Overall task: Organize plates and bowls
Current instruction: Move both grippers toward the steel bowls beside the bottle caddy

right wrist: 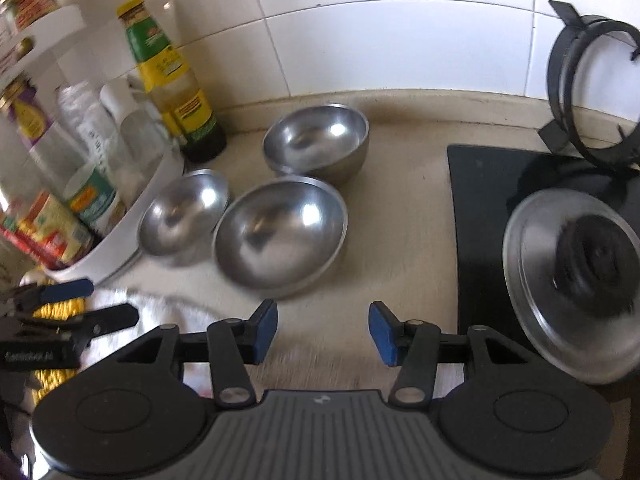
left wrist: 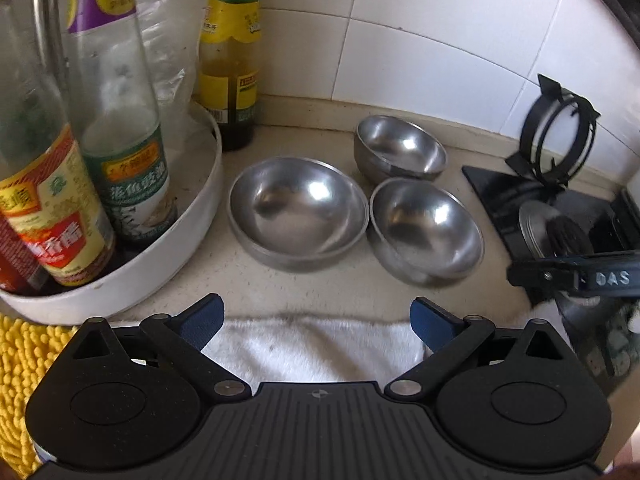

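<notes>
Left wrist view: the left gripper (left wrist: 316, 322) is hanging over a white cloth (left wrist: 312, 348), jaws spread as wide as they go, nothing between the blue pads. Just past the cloth, three steel bowls are sitting upright on the beige counter (left wrist: 472, 312), mouths facing up; being round, they are showing no long axis. The wide bowl (left wrist: 298, 212) is sitting left, the near bowl (left wrist: 426, 230) right of it, rims touching or nearly so, and the back bowl (left wrist: 400, 150) is standing behind them by the tiled wall. Left of the wide bowl a white tray (left wrist: 160, 256) of sauce bottles is crowding in, with a green-capped bottle (left wrist: 230, 60) standing behind it on the counter.

Right wrist view: the right gripper (right wrist: 323, 330) is hovering over bare counter, jaws about half open and empty, with the near bowl (right wrist: 280, 232) straight ahead. To its right a black hob (right wrist: 480, 184) is carrying a steel lid (right wrist: 532, 280) and a tipped-up pan support (right wrist: 592, 92). A yellow mat (right wrist: 56, 312) is peeking out at the left.
</notes>
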A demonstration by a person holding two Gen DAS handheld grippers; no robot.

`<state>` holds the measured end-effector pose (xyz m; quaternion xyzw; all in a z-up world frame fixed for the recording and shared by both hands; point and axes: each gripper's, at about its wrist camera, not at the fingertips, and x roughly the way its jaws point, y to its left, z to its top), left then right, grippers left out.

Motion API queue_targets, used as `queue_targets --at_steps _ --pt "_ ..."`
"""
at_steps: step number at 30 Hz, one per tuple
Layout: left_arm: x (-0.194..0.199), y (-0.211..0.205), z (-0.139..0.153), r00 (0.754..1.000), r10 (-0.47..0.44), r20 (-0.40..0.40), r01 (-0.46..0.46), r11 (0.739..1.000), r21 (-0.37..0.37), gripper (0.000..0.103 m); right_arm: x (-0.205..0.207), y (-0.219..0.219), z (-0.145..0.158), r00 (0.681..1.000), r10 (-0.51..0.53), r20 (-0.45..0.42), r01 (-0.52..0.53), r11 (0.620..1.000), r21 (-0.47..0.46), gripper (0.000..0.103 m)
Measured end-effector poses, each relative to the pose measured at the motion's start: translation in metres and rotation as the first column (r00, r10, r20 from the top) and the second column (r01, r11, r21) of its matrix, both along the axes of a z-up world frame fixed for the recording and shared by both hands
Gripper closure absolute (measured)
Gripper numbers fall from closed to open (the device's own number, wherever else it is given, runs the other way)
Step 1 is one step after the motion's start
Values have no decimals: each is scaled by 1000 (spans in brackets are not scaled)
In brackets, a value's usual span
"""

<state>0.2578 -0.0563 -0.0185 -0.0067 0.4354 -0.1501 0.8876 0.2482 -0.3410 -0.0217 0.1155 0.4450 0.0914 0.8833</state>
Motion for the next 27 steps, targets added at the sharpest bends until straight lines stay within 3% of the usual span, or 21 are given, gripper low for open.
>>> queue_targets --at_steps 5,15,27 --pt "20 -24 -7 999 -12 -32 10 999 -33 2 38 -11 -10 1000 25 -16 -25 1000 11 30" --pt "43 -60 -19 998 -36 -56 36 999 -8 1 76 -20 -32 997 52 -49 -51 998 24 30" --pt "59 -73 -33 989 -53 -142 42 996 -77 13 90 -19 -45 996 73 -60 -71 997 30 30"
